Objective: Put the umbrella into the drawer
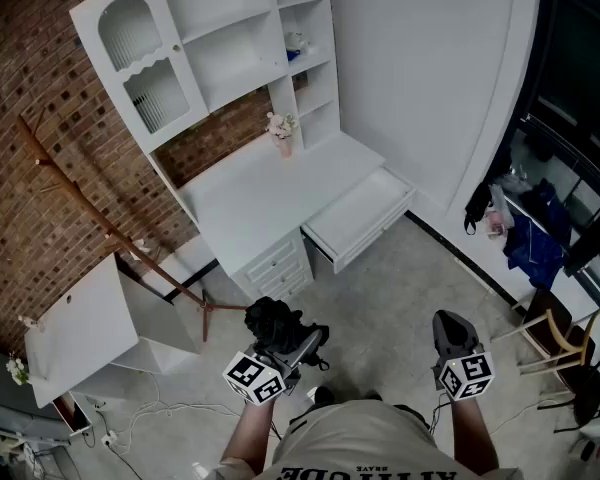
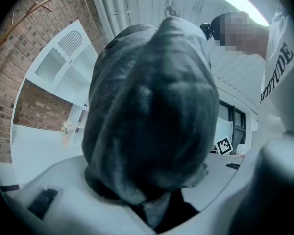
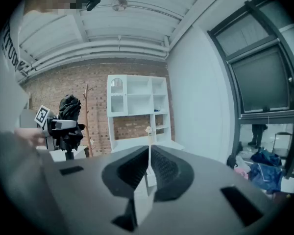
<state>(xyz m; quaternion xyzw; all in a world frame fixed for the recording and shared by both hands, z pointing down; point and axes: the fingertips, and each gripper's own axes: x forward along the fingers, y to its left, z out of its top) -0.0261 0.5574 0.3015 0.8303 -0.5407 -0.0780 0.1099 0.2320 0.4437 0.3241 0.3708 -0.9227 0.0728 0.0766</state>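
A folded black umbrella [image 1: 273,321] stands upright in my left gripper [image 1: 292,349], which is shut on it low in the head view. In the left gripper view the umbrella [image 2: 152,111] fills most of the picture between the jaws. The right gripper view shows the umbrella [image 3: 70,106] and my left gripper [image 3: 63,127] at the left. My right gripper [image 1: 450,334] hangs beside it to the right, shut with nothing between its jaws [image 3: 149,153]. The white desk [image 1: 265,193] stands ahead, and its wide drawer [image 1: 360,216] is pulled open and looks empty.
A white hutch [image 1: 220,38] sits on the desk, with a small flower vase [image 1: 283,134] below it. A wooden coat rack [image 1: 90,208] and a white cabinet [image 1: 80,328] stand at the left. At the right are a wooden chair [image 1: 555,338] and blue clothes [image 1: 535,233].
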